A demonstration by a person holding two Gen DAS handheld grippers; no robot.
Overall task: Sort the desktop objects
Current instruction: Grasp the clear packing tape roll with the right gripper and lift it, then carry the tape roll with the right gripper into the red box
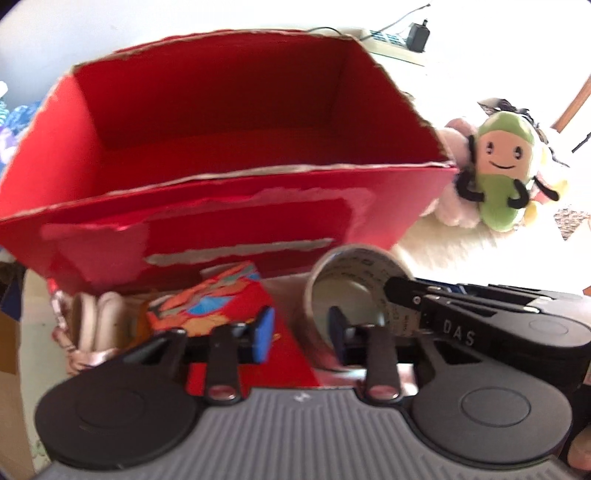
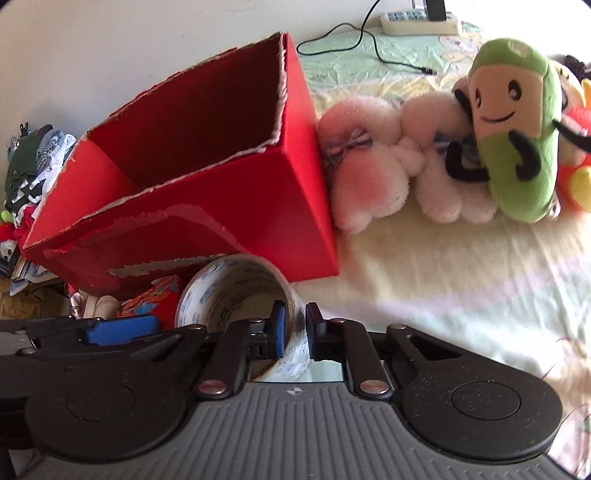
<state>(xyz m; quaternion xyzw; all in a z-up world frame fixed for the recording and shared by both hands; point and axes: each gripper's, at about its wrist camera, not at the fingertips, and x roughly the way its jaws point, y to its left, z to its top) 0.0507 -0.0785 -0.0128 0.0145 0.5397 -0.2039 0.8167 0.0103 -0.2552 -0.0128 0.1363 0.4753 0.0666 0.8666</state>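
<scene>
1. The tape roll [image 2: 240,295] stands on edge just in front of the red cardboard box [image 2: 207,206], near its front wall.
2. The right hand-held gripper [image 2: 295,332] is closed on the roll's wall, one blue pad [image 2: 279,328] inside the ring and the other finger outside.
3. The left hand-held gripper [image 1: 301,332] has its jaws narrowed; its right finger sits inside the tape roll [image 1: 354,291], and whether it grips anything I cannot tell.
4. A small patterned red packet [image 1: 218,299] lies in front of the box, to the left of the roll.
5. The box is open-topped, with torn edges and strips of old tape on its front.
6. To the box's right, a pink fluffy toy [image 2: 369,162] touches its side wall, and a green smiling plush [image 2: 513,129] leans beyond it.
7. All rest on a pale bedsheet [image 2: 443,277] in bright light.
8. Behind the box, a power strip [image 2: 417,16] and a black cable [image 2: 369,37] lie by a white wall; clothes [image 2: 33,170] pile at the box's left.
</scene>
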